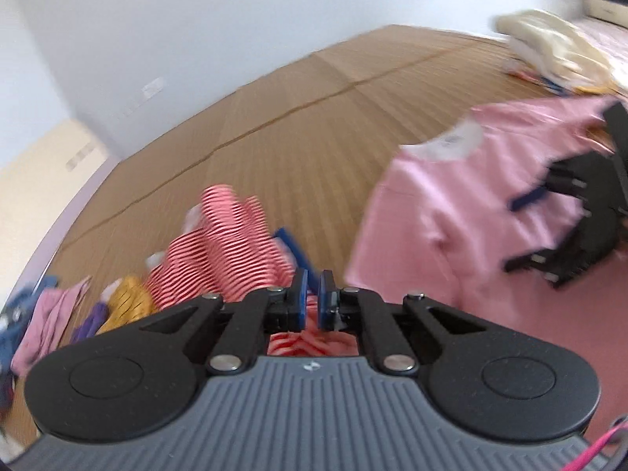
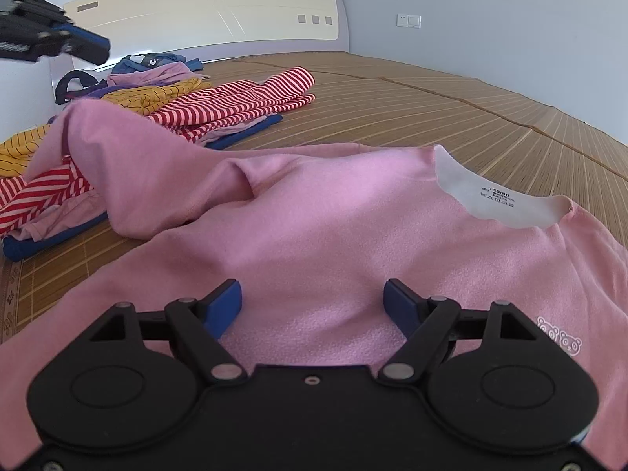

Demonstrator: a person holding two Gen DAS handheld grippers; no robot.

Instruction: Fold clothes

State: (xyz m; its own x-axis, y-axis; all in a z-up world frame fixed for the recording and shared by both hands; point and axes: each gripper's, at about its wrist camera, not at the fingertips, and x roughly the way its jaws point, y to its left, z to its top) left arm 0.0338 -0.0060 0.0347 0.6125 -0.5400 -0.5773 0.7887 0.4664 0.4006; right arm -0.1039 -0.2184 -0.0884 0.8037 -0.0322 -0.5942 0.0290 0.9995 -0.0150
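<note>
Flattening pink top (image 2: 314,216) on bed mat (image 2: 451,106): right gripper (image 2: 313,301) fingers apart over fabric; left gripper (image 1: 311,298) fingers nearly together, empty. Pinch hem corners, pull taut.

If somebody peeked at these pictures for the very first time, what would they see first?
Probably the big pink top, spread on the woven bed mat right before the open right tool, its white neck label showing. Next, the bright red-and-white striped top on the messy clothes pile toward the headboard, just beyond the nearly closed left tool.
</note>
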